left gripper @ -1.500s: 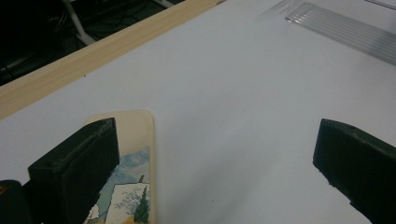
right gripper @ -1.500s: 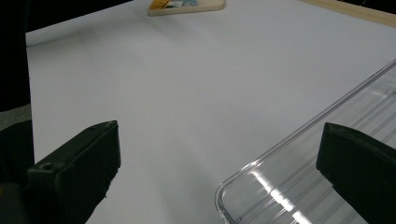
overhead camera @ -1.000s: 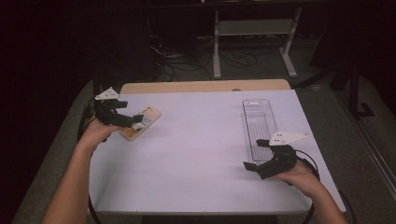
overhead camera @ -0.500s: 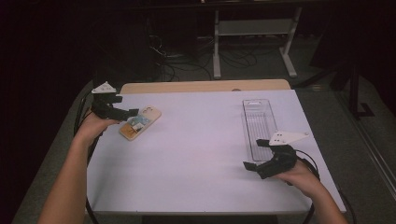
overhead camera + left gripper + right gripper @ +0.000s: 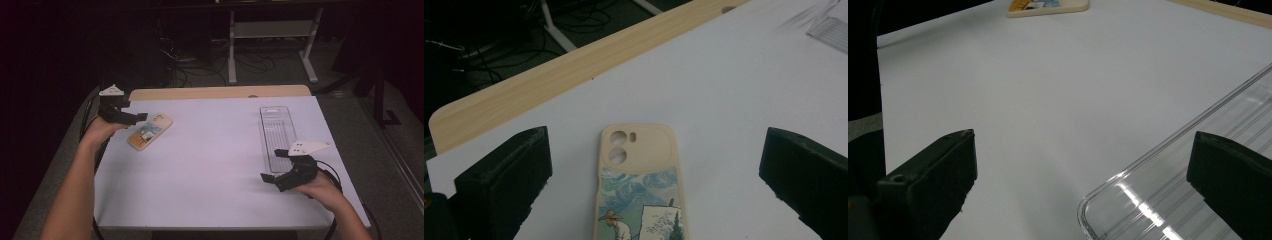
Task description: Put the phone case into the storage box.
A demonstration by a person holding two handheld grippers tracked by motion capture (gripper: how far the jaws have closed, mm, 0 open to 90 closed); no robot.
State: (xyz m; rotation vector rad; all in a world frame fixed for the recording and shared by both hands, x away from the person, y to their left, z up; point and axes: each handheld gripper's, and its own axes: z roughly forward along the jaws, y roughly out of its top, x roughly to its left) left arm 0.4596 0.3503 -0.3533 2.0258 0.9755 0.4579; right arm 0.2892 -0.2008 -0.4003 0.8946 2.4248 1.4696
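My left claw (image 5: 651, 175) stood wide open, straddling the phone case (image 5: 150, 131), which lay flat on the surface (image 5: 215, 165), well left of the clear tray (image 5: 278, 132). Risk: thin case, jaws could skid over it. Right claw (image 5: 274, 170) open, idle by the tray.

Phone case (image 5: 638, 185): matt cream rubbery plastic, printed painting on back. Tray (image 5: 278, 131): clear glossy plastic, ribbed floor. Table (image 5: 210, 165): smooth matt white sheet; far edge (image 5: 220, 92) pale wood-grain. Gripper jaws: matt black plastic.
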